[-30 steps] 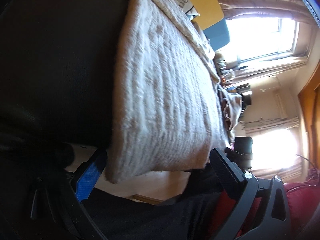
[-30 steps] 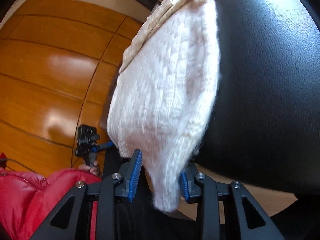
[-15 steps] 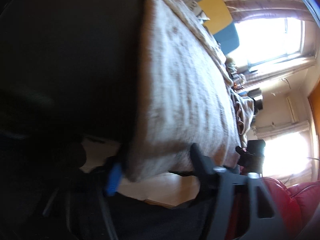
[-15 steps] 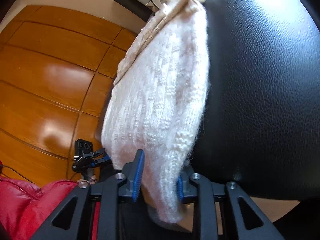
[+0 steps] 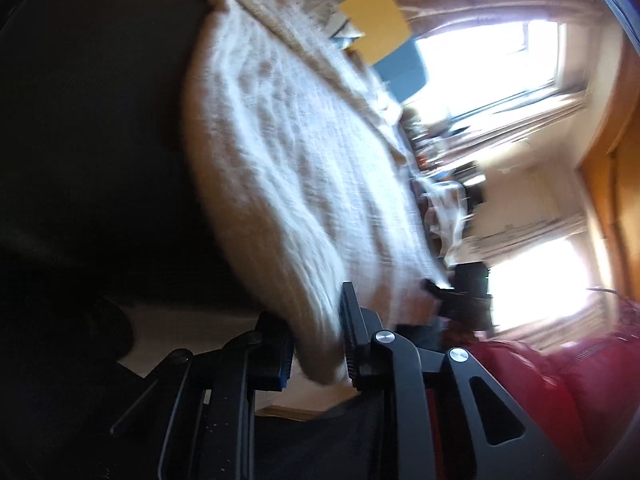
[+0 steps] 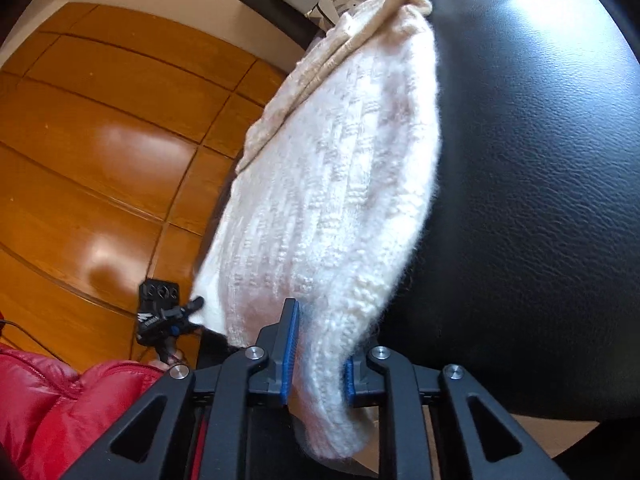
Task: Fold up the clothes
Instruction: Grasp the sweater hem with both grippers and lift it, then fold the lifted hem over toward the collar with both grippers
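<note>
Sweater (image 6: pixel 332 200) draped on black leather seat (image 6: pixel 540 200), long axis running to frame top | near hem inside both — left hand-held gripper (image 5: pixel 316 344), right hand-held gripper (image 6: pixel 320 352) — jaws closing on knit | neither nearer.

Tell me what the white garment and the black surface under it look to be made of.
White garment: chunky knit, likely wool or acrylic yarn; raised stitch rows and a fuzzy halo along its edge, matte.
Black surface: leather or faux leather; fine pebbled grain with a soft sheen where the light falls. Which of the two, the look leaves open.
</note>
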`<state>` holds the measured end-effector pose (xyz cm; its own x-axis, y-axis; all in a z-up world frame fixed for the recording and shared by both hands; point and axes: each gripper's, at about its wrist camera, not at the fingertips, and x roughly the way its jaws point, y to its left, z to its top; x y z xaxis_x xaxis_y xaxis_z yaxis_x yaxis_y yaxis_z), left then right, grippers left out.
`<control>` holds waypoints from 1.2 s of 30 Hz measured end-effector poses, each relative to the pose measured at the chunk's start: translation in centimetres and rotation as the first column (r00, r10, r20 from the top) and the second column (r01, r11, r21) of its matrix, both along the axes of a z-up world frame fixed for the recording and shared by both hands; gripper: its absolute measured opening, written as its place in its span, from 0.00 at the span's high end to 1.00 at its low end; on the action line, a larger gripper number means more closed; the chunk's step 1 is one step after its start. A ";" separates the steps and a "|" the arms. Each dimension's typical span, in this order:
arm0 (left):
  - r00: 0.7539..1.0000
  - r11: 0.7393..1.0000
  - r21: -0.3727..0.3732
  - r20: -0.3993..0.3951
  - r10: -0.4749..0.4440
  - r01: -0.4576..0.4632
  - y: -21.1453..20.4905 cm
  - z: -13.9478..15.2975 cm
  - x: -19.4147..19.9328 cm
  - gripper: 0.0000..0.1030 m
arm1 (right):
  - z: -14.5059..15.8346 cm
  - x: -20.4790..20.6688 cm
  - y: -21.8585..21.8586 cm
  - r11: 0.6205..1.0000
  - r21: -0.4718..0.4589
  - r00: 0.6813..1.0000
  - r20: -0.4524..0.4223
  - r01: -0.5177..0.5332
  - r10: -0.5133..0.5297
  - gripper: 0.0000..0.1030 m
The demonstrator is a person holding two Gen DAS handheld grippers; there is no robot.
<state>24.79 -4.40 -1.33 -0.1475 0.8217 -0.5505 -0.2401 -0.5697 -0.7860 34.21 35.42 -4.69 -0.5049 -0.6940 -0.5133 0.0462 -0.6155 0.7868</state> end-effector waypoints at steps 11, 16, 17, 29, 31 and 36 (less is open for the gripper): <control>0.996 0.998 0.048 0.083 0.040 -0.044 1.5 -0.5 -0.2 0.72 | -0.5 0.1 0.6 0.999 -0.039 1.000 0.021 -0.009 0.010 0.82; 0.999 0.997 -0.062 -0.039 0.036 -0.039 3.0 1.7 0.3 0.82 | -0.4 -0.2 0.5 1.000 -0.008 0.998 0.054 0.010 -0.010 0.91; 0.998 0.997 -0.067 -0.046 0.037 -0.040 3.4 1.9 0.1 0.83 | -0.5 -0.2 0.6 1.000 -0.013 0.998 0.060 0.018 -0.017 0.92; 0.966 0.994 0.106 -0.257 0.002 0.026 1.9 9.0 2.9 0.85 | 1.2 0.8 0.7 0.979 -0.192 0.997 -0.057 -0.067 0.057 0.94; 0.965 0.991 0.131 -0.263 0.004 0.032 1.3 9.7 3.2 0.85 | 1.5 1.1 0.5 0.972 -0.219 0.994 -0.080 -0.087 0.071 0.94; 0.963 0.968 0.246 -0.271 0.012 0.057 0.4 11.7 4.7 0.85 | 3.2 2.6 0.3 0.952 -0.282 0.985 -0.155 -0.118 0.076 0.94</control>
